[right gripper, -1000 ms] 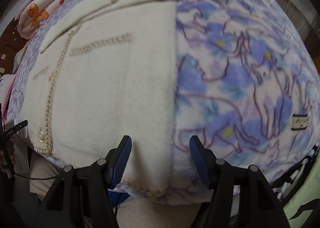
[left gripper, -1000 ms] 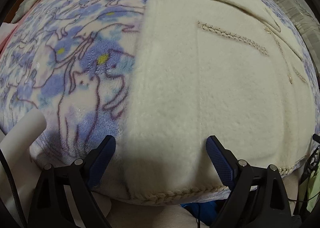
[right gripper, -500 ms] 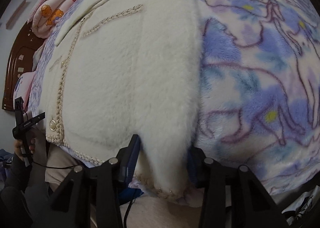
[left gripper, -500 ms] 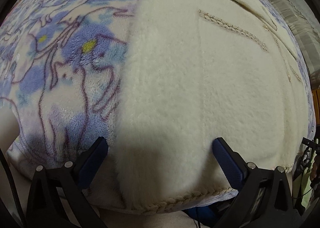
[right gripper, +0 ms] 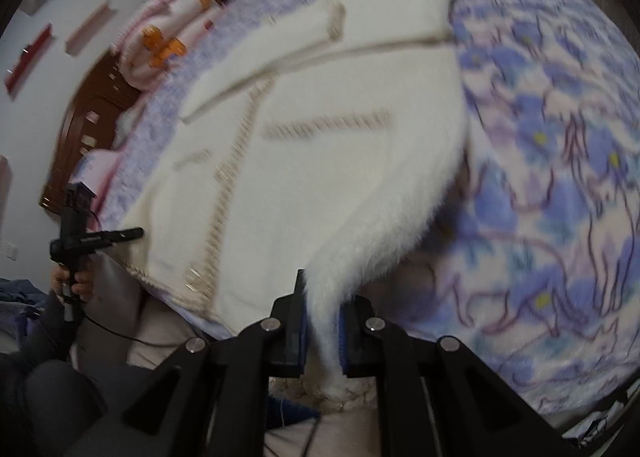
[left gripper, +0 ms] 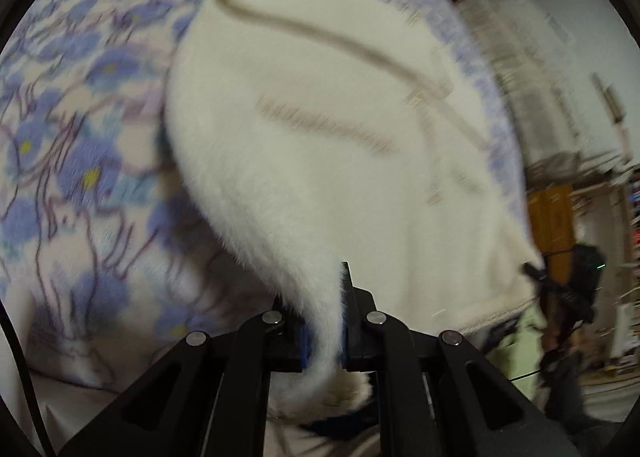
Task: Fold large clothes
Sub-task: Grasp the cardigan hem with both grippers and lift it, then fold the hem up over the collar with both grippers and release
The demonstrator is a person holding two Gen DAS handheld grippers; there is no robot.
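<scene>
The cream-white fluffy jacket with braided beige trim (left gripper: 320, 161) lies spread on a fleece bed blanket printed with blue and purple flowers (left gripper: 80, 129), and its near hem is lifted off the blanket at two corners. The left gripper (left gripper: 324, 325) has its black fingers (left gripper: 354, 321) drawn narrow on the near left corner of the jacket, so that a strip of white pile runs down between the blue pads and bunches below them. From this pinch the left edge of the jacket rises in a curve, with a dark shadow on the blanket beneath it.

The right gripper (right gripper: 322, 331) has its fingers (right gripper: 290, 321) closed likewise on the near right corner of the jacket (right gripper: 320, 185), the fabric hanging as a narrow tail between the pads. The right edge arches up from the blanket (right gripper: 560, 177) towards the grip. The far part of the garment, with its collar and folded sleeve, lies flat on the bed. A braided pocket trim and the front placket trim show across the middle, blurred by motion.

At the far left of the right wrist view a pink blanket with orange motifs (right gripper: 160, 45) sits by a dark wooden headboard (right gripper: 88, 125).
</scene>
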